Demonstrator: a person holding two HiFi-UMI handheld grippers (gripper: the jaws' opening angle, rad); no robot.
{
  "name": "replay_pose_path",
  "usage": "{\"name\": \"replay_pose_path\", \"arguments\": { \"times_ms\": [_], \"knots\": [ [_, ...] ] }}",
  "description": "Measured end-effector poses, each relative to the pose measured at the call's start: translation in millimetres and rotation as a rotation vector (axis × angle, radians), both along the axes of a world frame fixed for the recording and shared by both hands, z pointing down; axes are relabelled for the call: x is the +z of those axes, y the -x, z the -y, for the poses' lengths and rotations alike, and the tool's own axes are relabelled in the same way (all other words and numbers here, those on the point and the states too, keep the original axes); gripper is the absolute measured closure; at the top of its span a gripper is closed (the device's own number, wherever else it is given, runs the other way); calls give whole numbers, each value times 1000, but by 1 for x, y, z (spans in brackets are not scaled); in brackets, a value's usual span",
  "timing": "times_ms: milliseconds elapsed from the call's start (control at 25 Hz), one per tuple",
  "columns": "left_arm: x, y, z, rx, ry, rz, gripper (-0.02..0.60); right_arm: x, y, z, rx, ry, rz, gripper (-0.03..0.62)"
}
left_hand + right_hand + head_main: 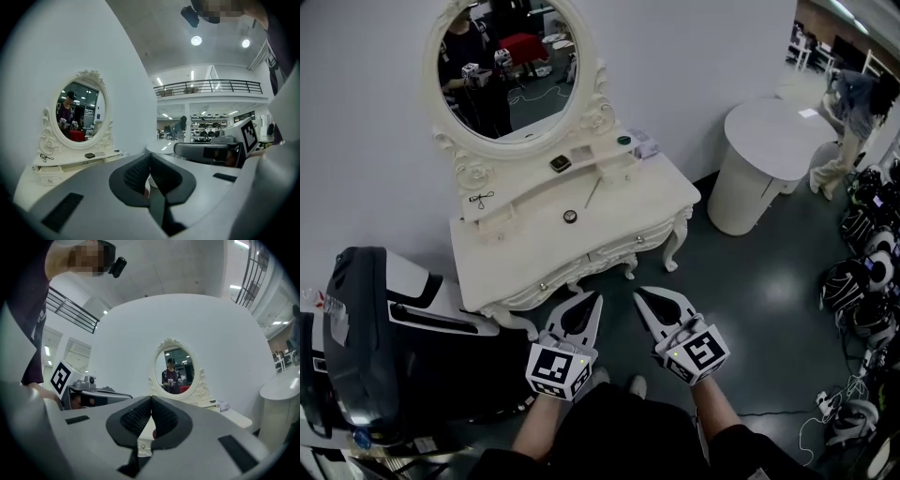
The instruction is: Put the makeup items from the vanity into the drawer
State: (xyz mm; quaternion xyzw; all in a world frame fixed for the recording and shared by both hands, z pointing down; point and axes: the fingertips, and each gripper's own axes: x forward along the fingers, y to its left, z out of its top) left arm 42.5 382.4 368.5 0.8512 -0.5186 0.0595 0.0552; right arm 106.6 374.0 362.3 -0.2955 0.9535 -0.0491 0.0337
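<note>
A white vanity (516,246) with an oval mirror (508,66) stands against the wall ahead. On its raised shelf lie a dark compact (560,163), a green-capped jar (623,141) and a small box (645,143). A thin pencil (593,193) and a small round pot (570,217) lie on the top, and a black curler (481,198) at the left. The front drawer (605,256) is closed. My left gripper (592,299) and right gripper (639,295) hover side by side in front of the vanity, both shut and empty. The left gripper view shows shut jaws (150,155), as does the right gripper view (151,399).
A black and white chair-like machine (375,328) stands close at the left. A round white table (769,141) is at the right, with a person (853,103) behind it. Several headsets and cables (862,281) lie on the floor at the far right.
</note>
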Motion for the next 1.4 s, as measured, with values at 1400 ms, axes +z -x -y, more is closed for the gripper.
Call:
{"name": "replay_pose_path", "arguments": {
  "times_ms": [1400],
  "knots": [
    [53,112,140,14,110,-71,566,51,108,135,53,159,-38,571]
  ]
}}
